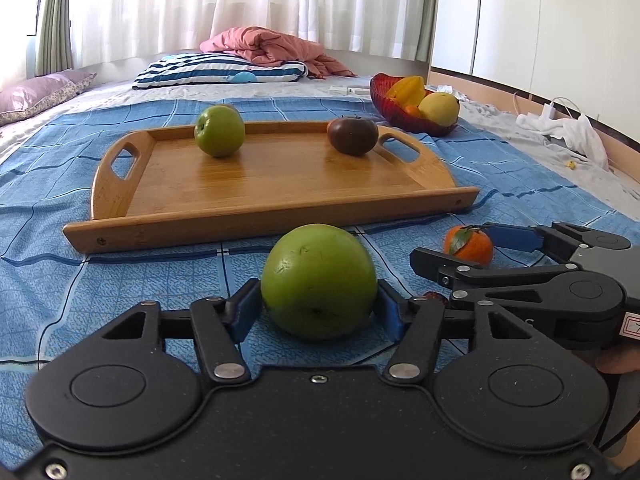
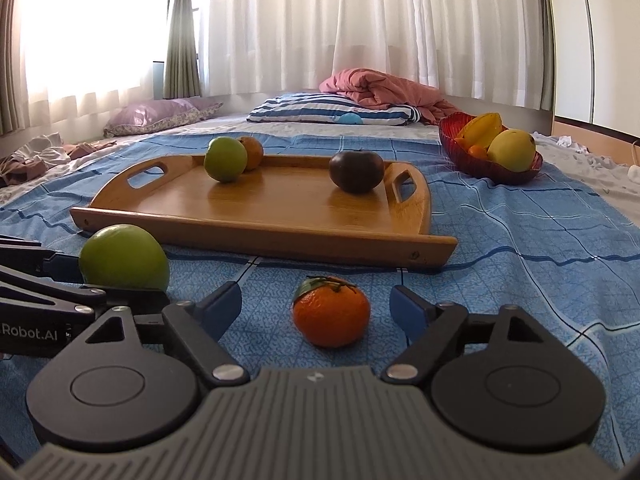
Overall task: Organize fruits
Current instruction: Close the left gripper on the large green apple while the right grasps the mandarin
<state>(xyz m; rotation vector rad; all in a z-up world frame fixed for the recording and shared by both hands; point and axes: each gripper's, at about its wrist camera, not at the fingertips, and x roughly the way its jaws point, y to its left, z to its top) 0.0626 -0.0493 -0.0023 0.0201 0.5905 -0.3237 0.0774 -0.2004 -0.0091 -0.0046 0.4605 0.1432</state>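
Left gripper (image 1: 318, 312): straight ahead of me, both blue pads against the flanks of the big green fruit (image 1: 318, 280) — clamped on it, the fruit low on the blue bedspread (image 1: 120, 280).
Right gripper (image 2: 316, 312): jaws apart, a clear gap on each side of the mandarin (image 2: 331, 312); nothing gripped yet.
Mandarin's place: dead centre between my right fingers, resting on the bedspread, leaf end up and tilted to the left.
Key relation: each fruit lies directly in front of its own gripper — no reach across needed; the left hand is nearer the green fruit, the right nearer the mandarin.
Long axis: both fruits are near round, so I judge no wrist turn matters.
Wooden tray (image 2: 256, 236): just beyond both fruits, long side facing me, already carrying a green apple (image 2: 225, 159) and a dark round fruit (image 2: 356, 171).
Red bowl (image 2: 460, 148): far right, well apart from my grippers.
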